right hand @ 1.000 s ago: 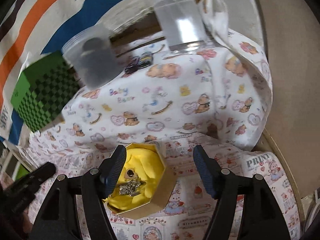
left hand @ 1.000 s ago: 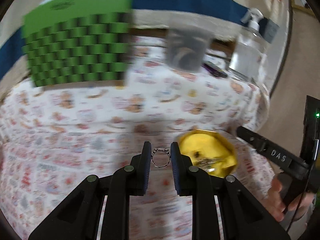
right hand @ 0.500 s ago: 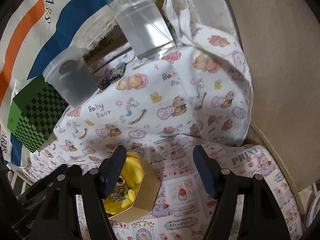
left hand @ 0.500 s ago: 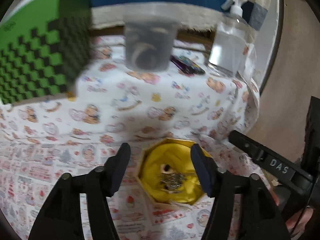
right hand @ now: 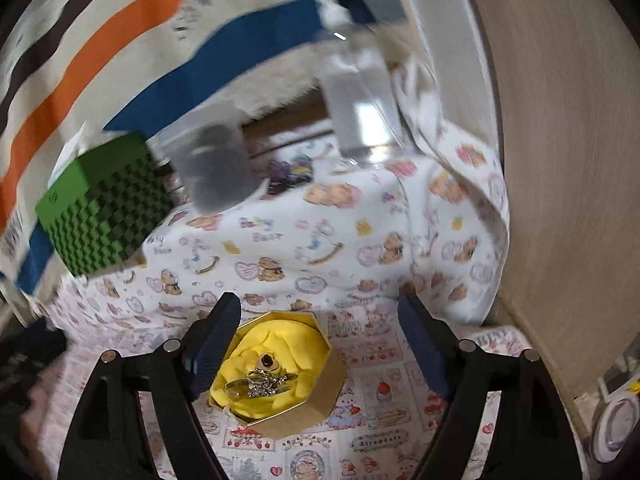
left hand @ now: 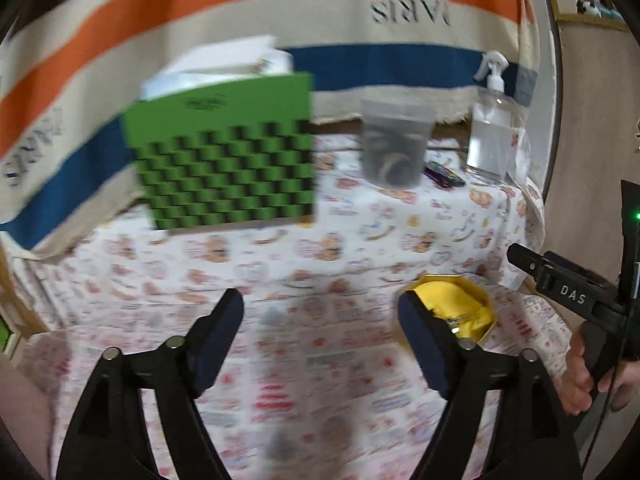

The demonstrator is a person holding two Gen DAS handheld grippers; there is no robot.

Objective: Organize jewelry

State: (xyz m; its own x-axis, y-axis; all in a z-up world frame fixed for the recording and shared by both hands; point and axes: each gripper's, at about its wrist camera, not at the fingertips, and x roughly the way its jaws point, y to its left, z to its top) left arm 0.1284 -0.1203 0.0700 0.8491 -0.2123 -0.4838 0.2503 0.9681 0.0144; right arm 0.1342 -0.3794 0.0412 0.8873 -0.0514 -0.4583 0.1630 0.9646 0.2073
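Observation:
A gold octagonal box (right hand: 316, 404) with yellow lining holds several rings (right hand: 262, 382) in a heap. In the right wrist view it lies between my fingers, close to the left one. My right gripper (right hand: 320, 344) is open and empty above it. In the left wrist view the box (left hand: 476, 304) sits just right of my right finger. My left gripper (left hand: 320, 340) is open and empty over the patterned cloth (left hand: 320, 380). The right gripper's body (left hand: 568, 292) shows at the right edge of that view.
A green checkered box (left hand: 228, 160) stands at the back left. A clear tub with dark bands (left hand: 394, 152) and a clear spray bottle (left hand: 490, 128) stand at the back. A small dark item (left hand: 442, 174) lies between them. A striped cloth hangs behind. A beige wall is at the right.
My left gripper held a ring, opened over the box and let it go into it. It has since moved left, away from the box. My right gripper stayed open and shifted slightly.

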